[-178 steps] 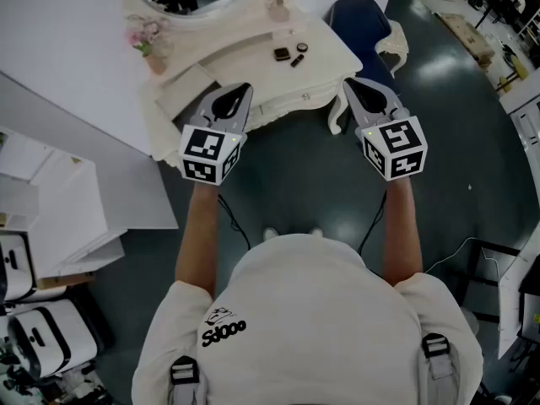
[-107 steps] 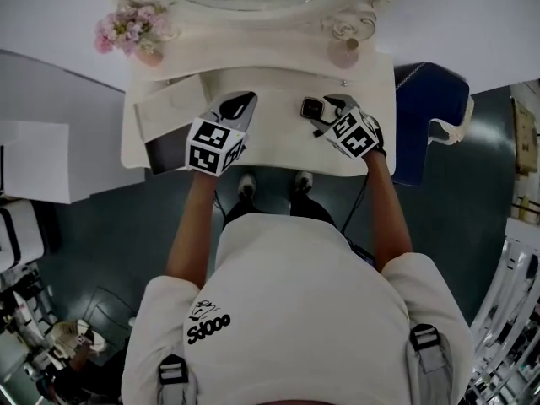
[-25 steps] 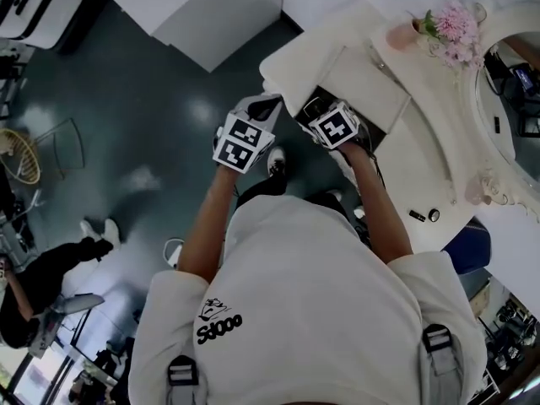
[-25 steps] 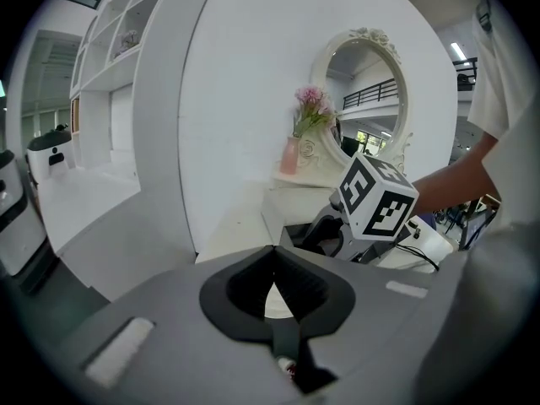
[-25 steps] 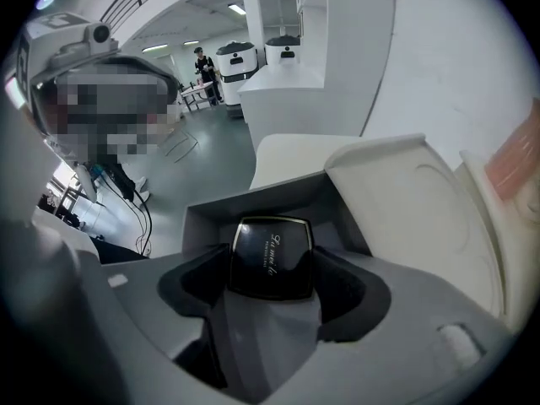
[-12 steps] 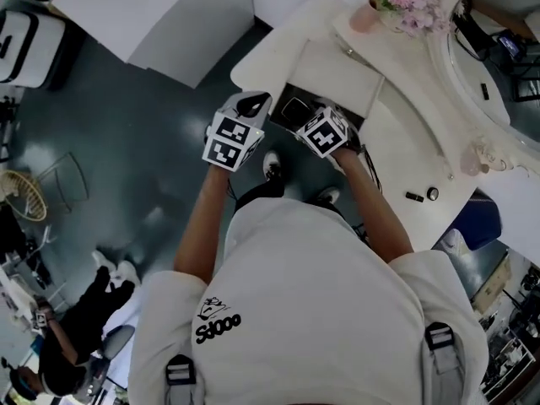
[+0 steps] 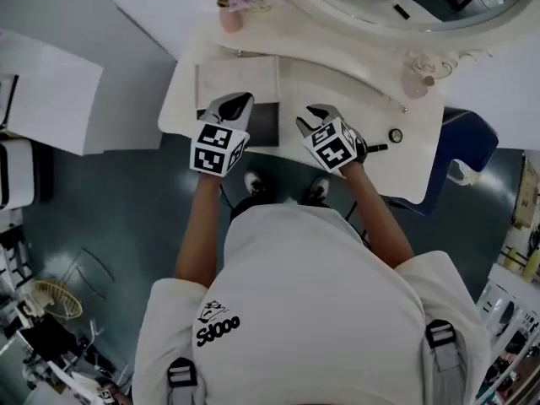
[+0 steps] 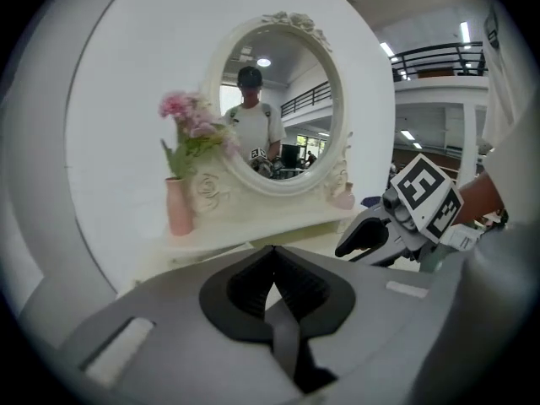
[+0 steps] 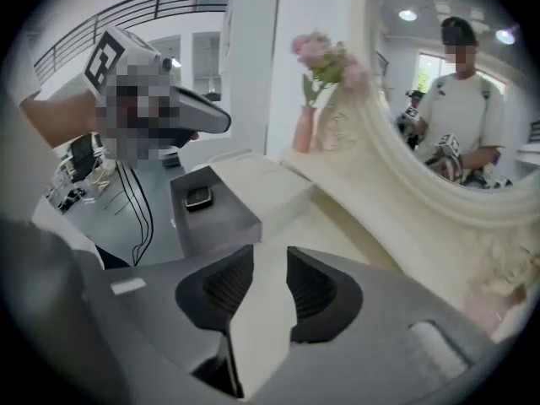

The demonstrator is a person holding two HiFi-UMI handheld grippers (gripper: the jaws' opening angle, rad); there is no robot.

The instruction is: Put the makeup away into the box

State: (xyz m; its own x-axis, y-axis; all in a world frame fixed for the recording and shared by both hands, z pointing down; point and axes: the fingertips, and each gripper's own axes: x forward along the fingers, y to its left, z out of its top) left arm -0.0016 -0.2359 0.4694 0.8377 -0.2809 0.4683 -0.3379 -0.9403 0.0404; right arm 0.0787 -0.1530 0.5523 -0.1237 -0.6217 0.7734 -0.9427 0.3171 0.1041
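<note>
The dark grey box (image 7: 263, 126) stands open at the white dressing table's front edge, and a small dark compact (image 9: 198, 197) lies inside it. My left gripper (image 7: 239, 101) hovers over the box's left end, shut and empty, its jaws (image 8: 272, 251) meeting. My right gripper (image 7: 315, 113) is just right of the box above the tabletop. Its jaws have just been closing and now stand partly open (image 9: 268, 264) with nothing between them. A small round makeup pot (image 7: 395, 135) and a black stick (image 7: 376, 148) lie on the table to the right.
The oval mirror (image 8: 278, 99) rises behind the dressing table (image 7: 295, 83). A pink vase of flowers (image 7: 231, 7) stands at the back left and a pink bottle (image 7: 413, 80) at the back right. A blue chair (image 7: 468, 142) stands right of the table.
Both grippers have swung away from the box's front. The right one has left the box interior, now beside it with narrower jaws. The compact stays in the box.
</note>
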